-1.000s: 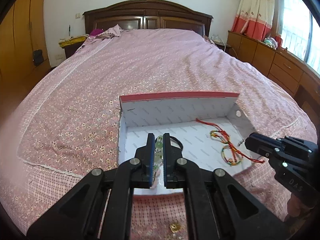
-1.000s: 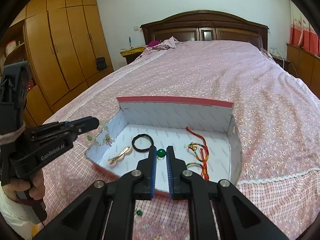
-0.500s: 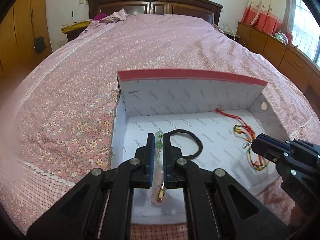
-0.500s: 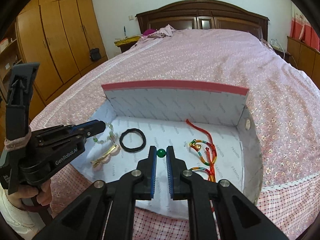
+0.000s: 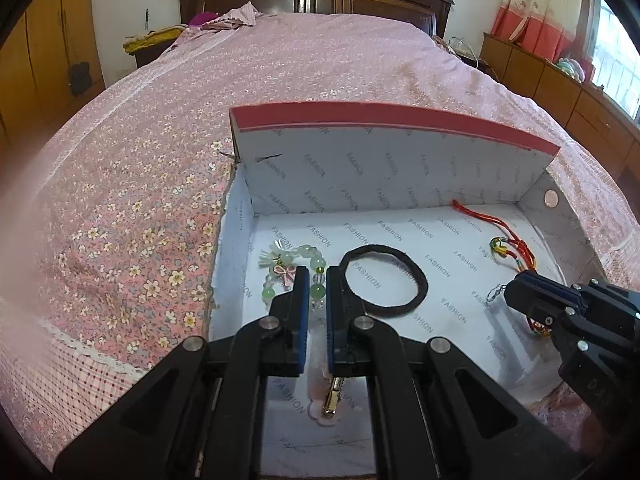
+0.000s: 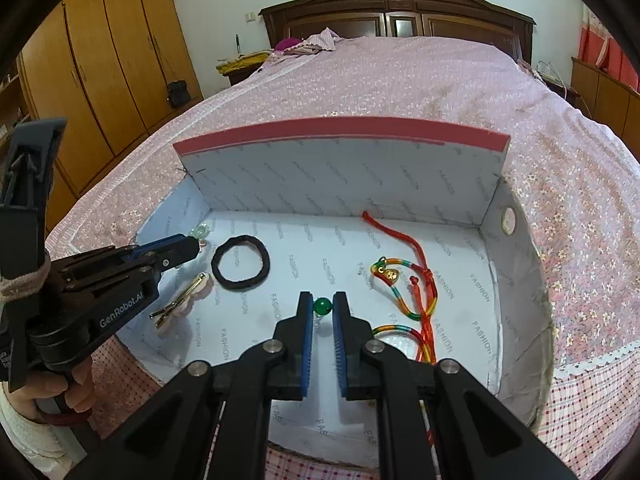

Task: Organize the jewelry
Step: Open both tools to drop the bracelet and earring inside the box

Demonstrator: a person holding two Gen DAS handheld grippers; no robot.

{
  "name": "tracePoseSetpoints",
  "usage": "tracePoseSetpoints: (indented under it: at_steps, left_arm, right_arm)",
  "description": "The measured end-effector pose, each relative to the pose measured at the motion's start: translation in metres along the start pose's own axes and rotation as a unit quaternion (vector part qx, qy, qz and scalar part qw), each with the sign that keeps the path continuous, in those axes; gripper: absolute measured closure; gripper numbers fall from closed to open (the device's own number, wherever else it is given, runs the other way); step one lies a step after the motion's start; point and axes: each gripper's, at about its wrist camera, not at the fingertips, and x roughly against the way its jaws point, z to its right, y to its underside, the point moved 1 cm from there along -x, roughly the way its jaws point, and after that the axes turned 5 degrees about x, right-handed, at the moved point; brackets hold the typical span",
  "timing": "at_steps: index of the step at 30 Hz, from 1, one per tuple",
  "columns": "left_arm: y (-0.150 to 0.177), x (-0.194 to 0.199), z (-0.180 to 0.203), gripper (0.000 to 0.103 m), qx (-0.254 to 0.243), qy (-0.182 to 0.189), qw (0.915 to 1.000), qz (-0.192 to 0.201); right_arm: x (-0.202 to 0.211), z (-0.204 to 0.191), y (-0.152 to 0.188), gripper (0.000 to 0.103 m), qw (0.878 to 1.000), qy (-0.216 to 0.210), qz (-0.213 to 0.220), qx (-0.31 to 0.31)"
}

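An open white box with a red rim (image 5: 392,120) (image 6: 340,130) lies on the bed. My left gripper (image 5: 317,280) is shut on a pale green bead bracelet (image 5: 292,264), which rests low over the box floor at the left. My right gripper (image 6: 322,305) is shut on a small green bead earring (image 6: 322,306) above the box's front middle. In the box lie a black hair tie (image 5: 384,280) (image 6: 240,258), a gold hair clip (image 5: 332,398) (image 6: 180,300) and a red and rainbow cord bracelet (image 5: 516,252) (image 6: 404,284). The left gripper also shows in the right wrist view (image 6: 176,250).
The pink floral bedspread (image 5: 140,208) surrounds the box. A dark wooden headboard (image 6: 396,8) stands at the far end. Wooden wardrobes (image 6: 100,60) line the left side and a low cabinet (image 5: 560,88) the right.
Both grippers have moved forward and down into the box. The bead bracelet in my left gripper has come down onto the box floor at the left. The green earring stays gripped.
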Motion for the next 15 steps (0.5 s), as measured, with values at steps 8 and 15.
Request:
tracePoseSetpoints:
  at_steps: [8,15]
  left_arm:
    - [-0.001,0.002,-0.001,0.088,0.007,0.002,1.0000,-0.004]
    - [0.000,0.014,-0.001,0.076,0.010,0.005,0.9999,0.001]
  right_arm:
    - [0.005,0.001,-0.001,0.090,1.000,-0.012,0.006,-0.007]
    - [0.023,0.001,-0.001,0.077,1.000,-0.016,0.023,-0.012]
